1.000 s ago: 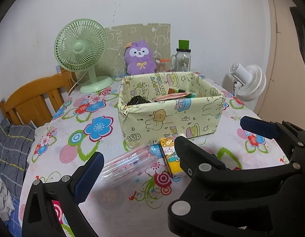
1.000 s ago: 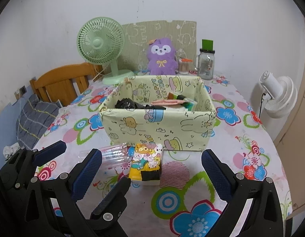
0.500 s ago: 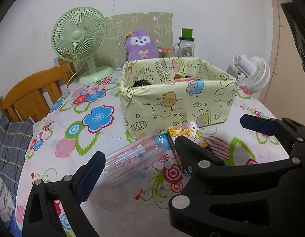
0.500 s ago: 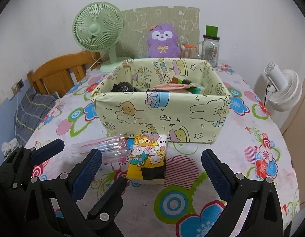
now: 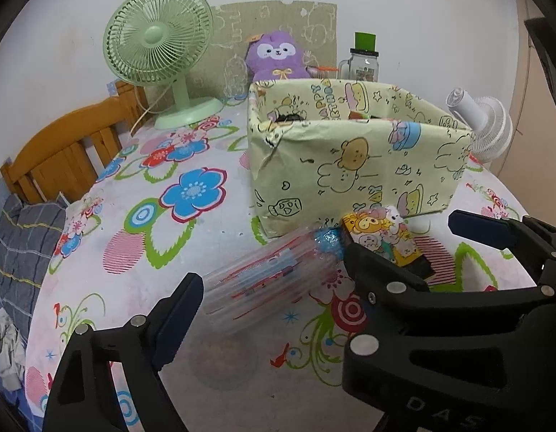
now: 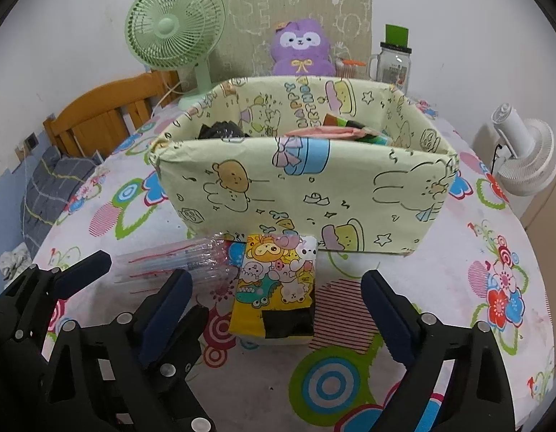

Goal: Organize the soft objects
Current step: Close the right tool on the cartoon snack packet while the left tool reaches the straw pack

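Tissue pack (image 6: 274,284) touching box (image 6: 306,198), straws (image 6: 177,262) beside

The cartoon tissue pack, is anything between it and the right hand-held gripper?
Nothing visible. The tissue pack lies on bare tablecloth ahead of the right hand-held gripper, whose jaws are closing, not yet touching it.
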Available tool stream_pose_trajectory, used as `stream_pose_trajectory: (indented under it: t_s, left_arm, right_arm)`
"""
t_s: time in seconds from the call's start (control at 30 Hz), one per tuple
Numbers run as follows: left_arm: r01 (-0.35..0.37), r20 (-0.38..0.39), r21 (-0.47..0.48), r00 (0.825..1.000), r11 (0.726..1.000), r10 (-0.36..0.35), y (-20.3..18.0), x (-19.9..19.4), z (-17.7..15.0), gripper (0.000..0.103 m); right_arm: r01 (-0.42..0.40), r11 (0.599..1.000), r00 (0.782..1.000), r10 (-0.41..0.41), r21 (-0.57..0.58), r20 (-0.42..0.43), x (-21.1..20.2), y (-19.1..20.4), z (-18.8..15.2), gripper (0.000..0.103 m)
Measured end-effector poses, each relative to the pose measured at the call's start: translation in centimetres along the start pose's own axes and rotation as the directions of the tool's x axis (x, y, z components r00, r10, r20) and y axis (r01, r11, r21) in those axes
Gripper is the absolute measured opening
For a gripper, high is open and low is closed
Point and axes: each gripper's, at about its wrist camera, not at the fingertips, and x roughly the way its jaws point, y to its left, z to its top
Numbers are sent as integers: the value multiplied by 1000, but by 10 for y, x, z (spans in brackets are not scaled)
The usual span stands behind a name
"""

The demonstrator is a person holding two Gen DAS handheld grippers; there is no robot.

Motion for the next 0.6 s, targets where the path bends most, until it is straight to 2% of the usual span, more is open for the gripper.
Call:
stream_pose_trajectory:
  t_s: [0.3, 0.4, 0.5, 0.6]
  left_arm:
    - [2, -36, 15, 999, 1000, -1, -2, 16, 0, 89]
    - [4, -44, 28, 999, 1000, -3, -3, 21, 0, 89]
    - [1, -47, 38, 999, 999, 1, -3, 24, 2, 89]
    - [-2, -48, 39, 999, 999, 4, -1, 28, 4, 89]
  right_arm:
    - [-2, 1000, 999, 2, 5, -52, 19, -1, 0, 77]
    - [-16, 1000, 998, 16, 4, -66, 24, 1, 1, 68]
    - [-29, 1000, 997, 29, 2, -73, 27, 2, 1, 53]
    - [-27, 1000, 997, 27, 9, -78, 28, 0, 2, 51]
